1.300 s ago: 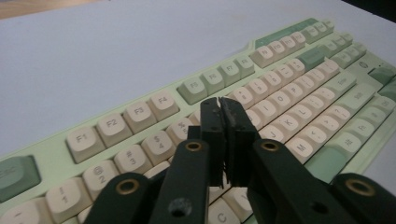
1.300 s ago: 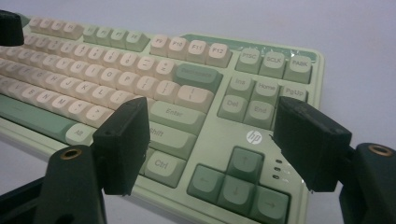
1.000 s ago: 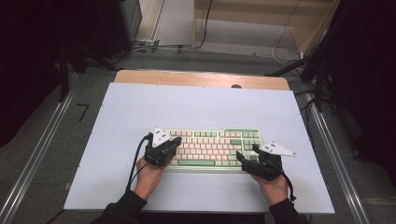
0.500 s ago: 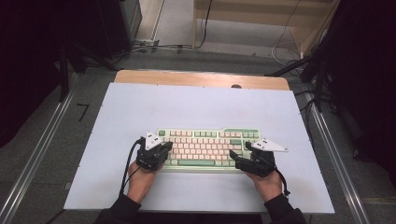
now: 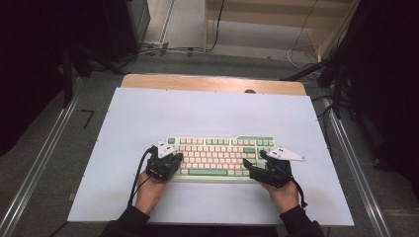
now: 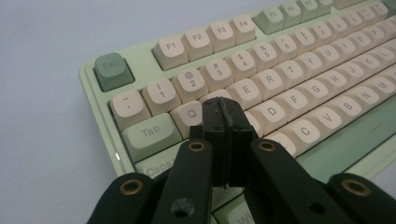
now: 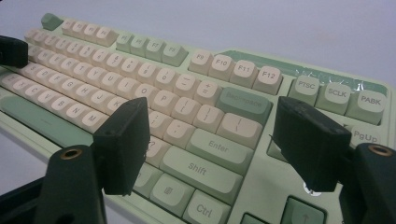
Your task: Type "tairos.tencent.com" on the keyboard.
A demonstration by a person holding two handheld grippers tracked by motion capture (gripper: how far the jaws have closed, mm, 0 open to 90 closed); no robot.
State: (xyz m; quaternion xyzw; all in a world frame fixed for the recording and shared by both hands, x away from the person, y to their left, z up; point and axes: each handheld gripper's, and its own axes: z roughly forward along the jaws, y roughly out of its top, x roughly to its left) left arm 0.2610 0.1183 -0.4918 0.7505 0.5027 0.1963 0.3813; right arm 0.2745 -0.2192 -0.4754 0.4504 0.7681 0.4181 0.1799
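Plainly, with the left gripper [image 6: 223, 109] pressed together over W and the right gripper [image 7: 212, 140] spread near Enter, the keyboard [image 5: 220, 154] mid-table risks 2 keys struck at once.

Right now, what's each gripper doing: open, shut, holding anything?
Left gripper: shut, nothing held, tip over the keyboard near W.
Right gripper: open, empty, above the Enter and Shift keys.

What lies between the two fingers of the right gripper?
In the right gripper view, the open right gripper frames the pale green keyboard; its Enter key and Shift key lie between the fingers.
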